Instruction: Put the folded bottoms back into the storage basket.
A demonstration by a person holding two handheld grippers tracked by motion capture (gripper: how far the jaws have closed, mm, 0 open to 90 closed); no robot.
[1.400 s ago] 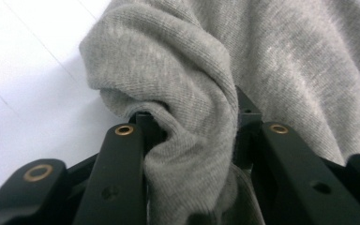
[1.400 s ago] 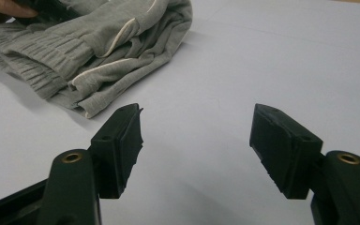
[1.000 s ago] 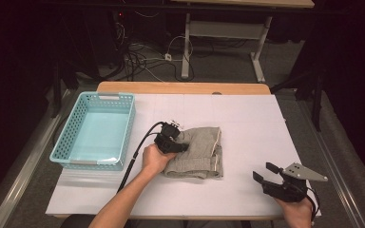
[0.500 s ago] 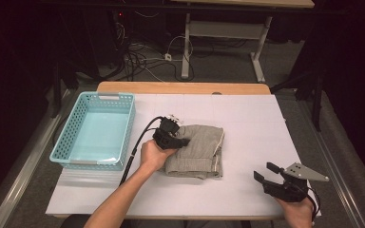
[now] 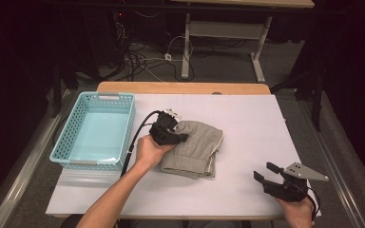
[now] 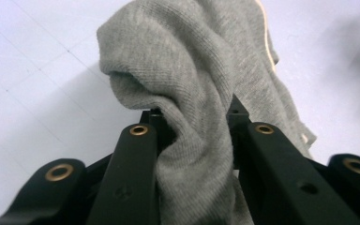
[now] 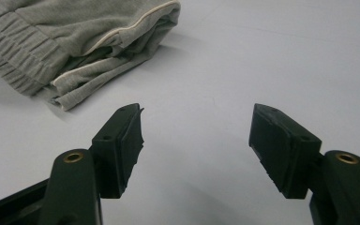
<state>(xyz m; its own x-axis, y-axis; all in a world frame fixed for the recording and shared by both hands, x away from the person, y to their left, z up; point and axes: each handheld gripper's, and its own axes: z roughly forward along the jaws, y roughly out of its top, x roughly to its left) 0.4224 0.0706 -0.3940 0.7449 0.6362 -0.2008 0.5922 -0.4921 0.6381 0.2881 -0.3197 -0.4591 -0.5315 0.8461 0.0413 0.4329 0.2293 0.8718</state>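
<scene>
The grey garment was found folded at the middle of the white desk, just right of the turquoise basket, which stood at the desk's left side. The left gripper was seen at the garment's left edge, held in a hand whose forearm entered from the near edge. In the left gripper view, a bunched fold of the grey knit was observed between the two black jaws, which were pressed onto it from both sides; the jaws had just been closing on this cloth. The gathered fold was seen raised off the desk surface there, with the rest of the garment trailing away toward the far right.

The right gripper was noted near the desk's near right corner, well apart from the garment. In the right gripper view its jaws were recorded as spread wide over bare desk surface, with nothing between them. The garment's ribbed waistband and pale-edged hem lay beyond them at the upper left.
</scene>
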